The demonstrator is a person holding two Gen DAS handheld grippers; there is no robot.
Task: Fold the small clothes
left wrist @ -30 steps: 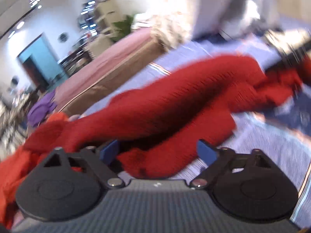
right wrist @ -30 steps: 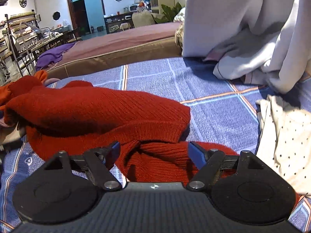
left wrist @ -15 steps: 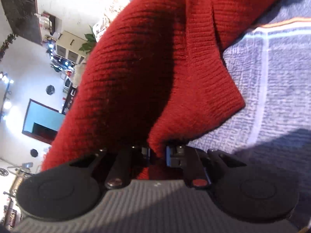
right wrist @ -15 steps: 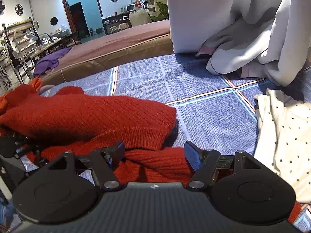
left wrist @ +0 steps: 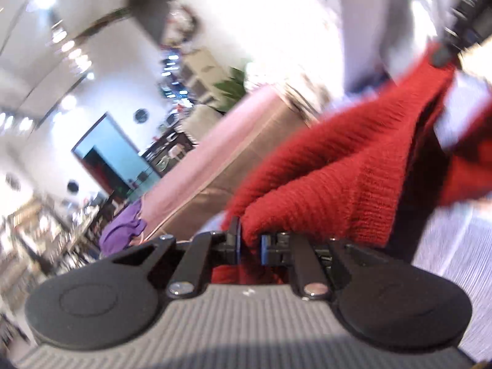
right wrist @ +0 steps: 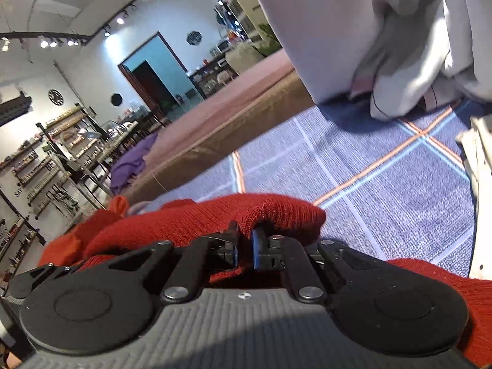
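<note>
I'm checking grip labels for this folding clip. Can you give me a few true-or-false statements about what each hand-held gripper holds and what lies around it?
1. The left hand-held gripper is shut on the red knitted garment. True.
2. The right hand-held gripper stands wide open. False: it has just closed and pinches the red knit.
3. The bedcover is plain green. False: blue with orange and pale stripes.
4. A purple cloth lies farther back. True.

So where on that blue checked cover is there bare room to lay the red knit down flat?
Bare room: the blue checked cover between the red knit, the white bedding behind and the spotted cream cloth at the right. The left edge is crowded with orange fabric.
</note>
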